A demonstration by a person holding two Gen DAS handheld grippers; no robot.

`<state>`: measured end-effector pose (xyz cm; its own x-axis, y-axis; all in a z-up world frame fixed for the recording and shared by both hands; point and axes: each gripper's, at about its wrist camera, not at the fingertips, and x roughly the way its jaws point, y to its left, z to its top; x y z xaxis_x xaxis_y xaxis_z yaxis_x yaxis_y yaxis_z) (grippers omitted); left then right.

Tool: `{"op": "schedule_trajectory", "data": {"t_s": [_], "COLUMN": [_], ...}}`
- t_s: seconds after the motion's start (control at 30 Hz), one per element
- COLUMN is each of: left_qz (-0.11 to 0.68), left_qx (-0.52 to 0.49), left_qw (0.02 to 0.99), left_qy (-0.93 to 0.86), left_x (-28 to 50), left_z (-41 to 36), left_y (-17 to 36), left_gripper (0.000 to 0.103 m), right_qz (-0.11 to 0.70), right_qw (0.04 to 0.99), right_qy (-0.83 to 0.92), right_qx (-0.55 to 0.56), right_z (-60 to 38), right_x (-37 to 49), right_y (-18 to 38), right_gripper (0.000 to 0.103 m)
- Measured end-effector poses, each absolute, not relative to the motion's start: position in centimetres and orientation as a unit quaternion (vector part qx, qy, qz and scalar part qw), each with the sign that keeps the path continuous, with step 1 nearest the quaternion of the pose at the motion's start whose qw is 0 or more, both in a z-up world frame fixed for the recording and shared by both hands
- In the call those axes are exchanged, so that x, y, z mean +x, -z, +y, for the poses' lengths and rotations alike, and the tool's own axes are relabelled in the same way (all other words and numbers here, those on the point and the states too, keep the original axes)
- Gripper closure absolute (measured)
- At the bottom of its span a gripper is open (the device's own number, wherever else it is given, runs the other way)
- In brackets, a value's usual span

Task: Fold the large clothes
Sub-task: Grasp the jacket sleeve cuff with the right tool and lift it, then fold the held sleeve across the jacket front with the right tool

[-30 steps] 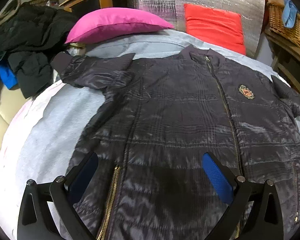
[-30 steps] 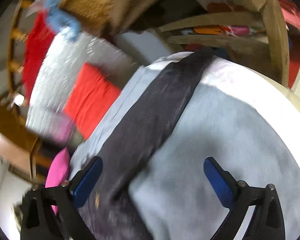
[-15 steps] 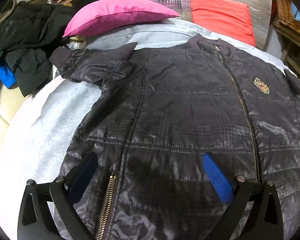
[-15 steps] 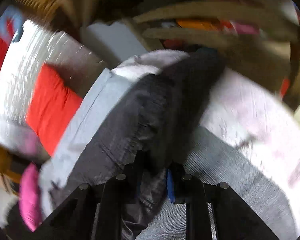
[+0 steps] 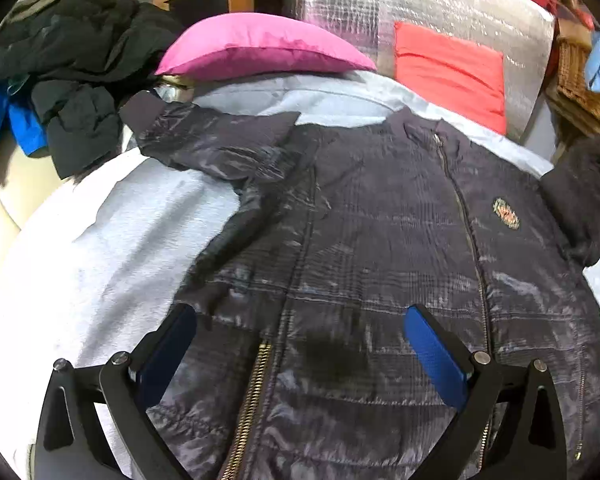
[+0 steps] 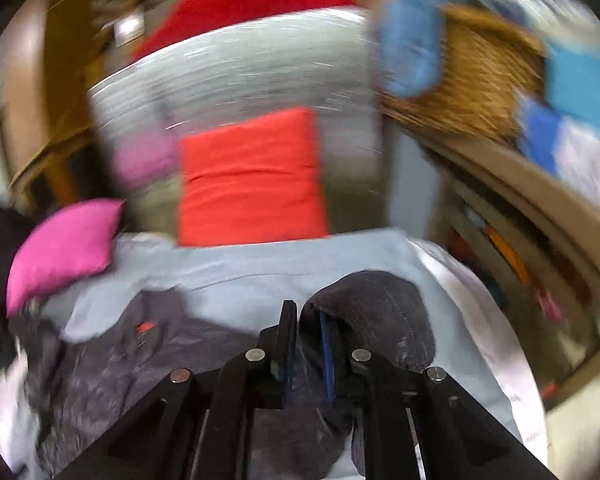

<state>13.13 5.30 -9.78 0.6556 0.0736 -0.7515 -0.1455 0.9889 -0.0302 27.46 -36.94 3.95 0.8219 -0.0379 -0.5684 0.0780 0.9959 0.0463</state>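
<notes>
Your work surface is the bed (image 5: 100, 248), its pale grey cover bare and roomy on the left side all the way to the rounded edge. The dark quilted jacket (image 5: 380, 240) lies front-up across the middle, collar toward the pink pillow (image 5: 260, 52) and the red cushion (image 5: 452, 72) at the head. Its far-left sleeve (image 5: 204, 140) stretches flat toward a heap of black clothes (image 5: 72, 80) crowding that edge. On the right, a wicker basket (image 5: 584, 80) hems you in. Your left gripper (image 5: 300, 344) hangs spread wide over the lower front, pads clear of the fabric. Your right gripper (image 6: 306, 344) is pinching the other sleeve's cuff (image 6: 380, 312), pads pressed together on it, lifted off the cover.
</notes>
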Motion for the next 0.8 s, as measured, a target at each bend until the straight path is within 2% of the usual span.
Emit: {"op": "schedule_trajectory", "data": {"t_s": [0.17,0.37,0.43,0.47,0.5,0.67,0.8], "left_qz": [0.401,0.396,0.395,0.393,0.390,0.388,0.378], "left_qx": [-0.063,-0.071,-0.072,-0.071,-0.069,-0.051,0.006], "left_qw": [0.912,0.912,0.912,0.913,0.915,0.919,0.926], "left_qy": [-0.066,-0.081,-0.082,-0.081,-0.080,-0.049,-0.011], "left_x": [11.9,11.1,11.1,11.2,11.3,13.5,16.4], "left_z": [7.2,9.8,10.3,10.5,10.5,8.3,3.5], "left_y": [8.9,8.3,8.0,7.9,7.7,6.5,5.3], "left_gripper": [0.000,0.000,0.000,0.000,0.000,0.000,0.000], "right_qz": [0.311,0.418,0.458,0.463,0.459,0.416,0.367], "right_qw": [0.948,0.899,0.878,0.873,0.872,0.879,0.878], "right_qy": [-0.057,-0.128,-0.141,-0.149,-0.166,-0.193,-0.176], "right_qx": [-0.025,-0.023,-0.004,0.015,0.037,0.130,0.251], "right_z": [-24.7,-15.6,-15.1,-15.3,-15.8,-19.8,-26.6], "right_x": [26.6,27.4,28.0,27.9,27.2,25.8,24.9], "right_y": [-1.3,8.7,11.6,12.3,12.5,10.6,9.7], "right_gripper": [0.091,0.086,0.066,0.028,0.006,0.005,0.005]}}
